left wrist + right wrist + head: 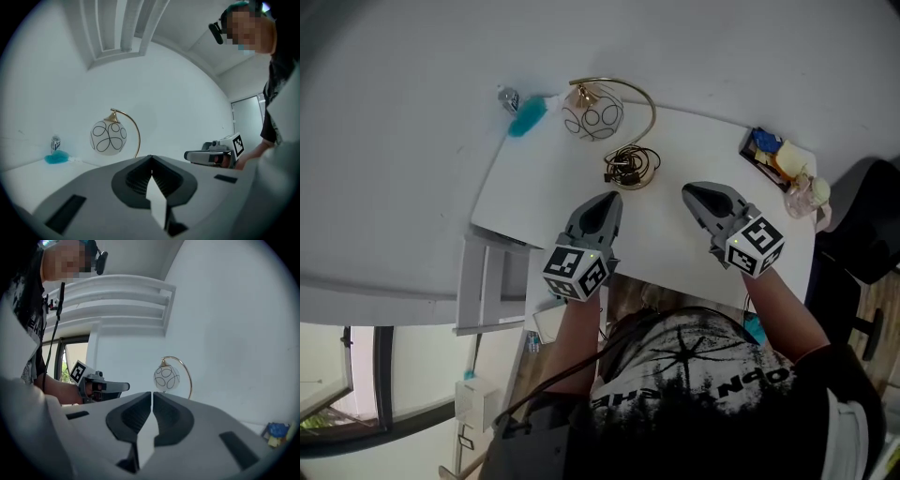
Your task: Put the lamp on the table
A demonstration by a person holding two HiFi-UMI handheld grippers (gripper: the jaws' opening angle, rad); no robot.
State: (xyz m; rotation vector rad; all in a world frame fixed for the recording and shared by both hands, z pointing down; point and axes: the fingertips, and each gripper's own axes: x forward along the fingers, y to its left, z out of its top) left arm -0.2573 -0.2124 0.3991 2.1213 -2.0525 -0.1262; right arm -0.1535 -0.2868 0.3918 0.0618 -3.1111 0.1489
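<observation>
Right gripper (152,394), its 2 jaws together and empty; globe lamp (167,378) beyond, left gripper (124,386) nearby.

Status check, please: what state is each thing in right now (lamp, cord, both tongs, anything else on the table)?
Lamp: upright on table, unheld.
Cord: coiled at the lamp's foot.
Left tongs: shut, empty.
Right tongs: shut, empty.
Can: upright, far corner.
Duster: lying beside can.
</observation>
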